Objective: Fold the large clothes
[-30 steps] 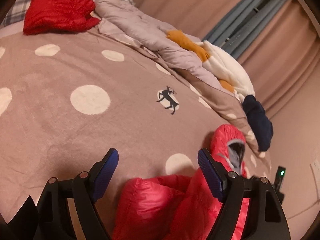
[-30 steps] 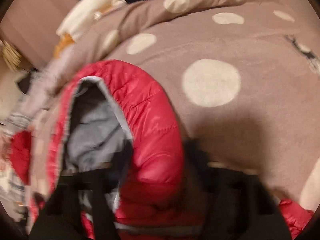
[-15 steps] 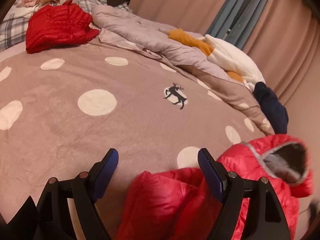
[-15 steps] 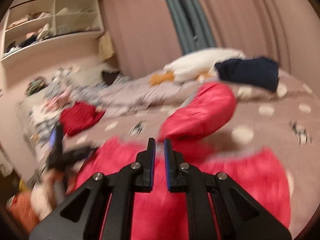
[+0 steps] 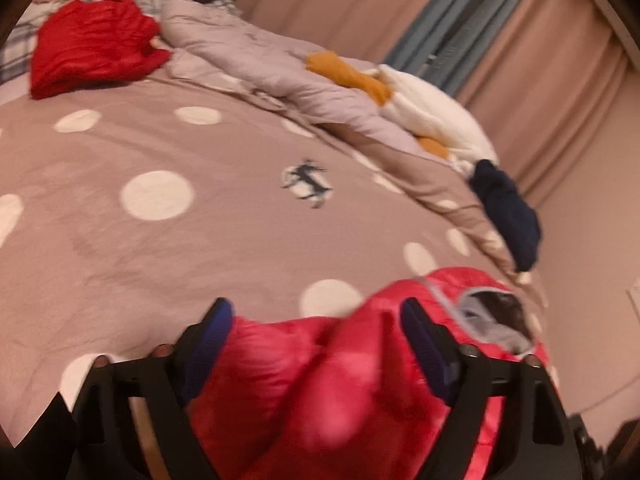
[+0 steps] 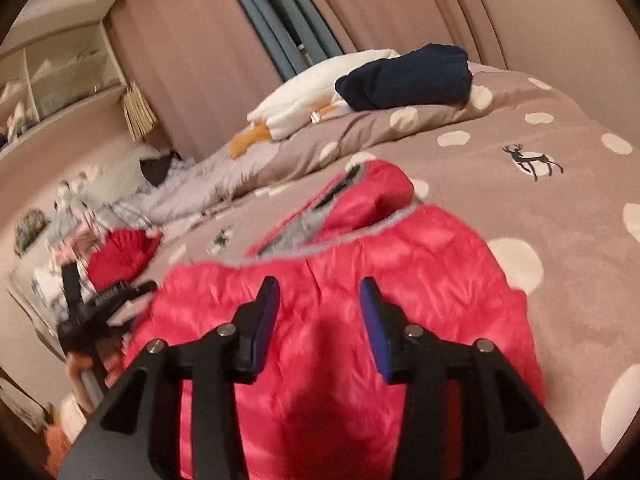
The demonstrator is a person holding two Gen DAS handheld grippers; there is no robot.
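Note:
A red puffer jacket (image 6: 360, 340) with a grey-lined hood (image 6: 340, 200) lies spread on the brown polka-dot bedspread (image 6: 540, 208). My right gripper (image 6: 318, 304) is open and empty just above the jacket's back. In the left wrist view the jacket (image 5: 320, 380) lies bunched at the near edge, its hood (image 5: 492, 316) to the right. My left gripper (image 5: 314, 320) is open over it, touching nothing I can see. The left gripper also shows in the right wrist view (image 6: 100, 300), left of the jacket.
A folded red garment (image 5: 92, 40) lies at the far left of the bed. A lilac duvet (image 5: 260, 60), white and orange plush (image 5: 420, 108) and a navy garment (image 5: 508, 212) line the far edge. Curtains (image 6: 360, 12) and shelves (image 6: 52, 80) stand behind.
My right gripper has opened and let go of the jacket, which now lies spread flat with the hood laid out. My left gripper stays open over the near part.

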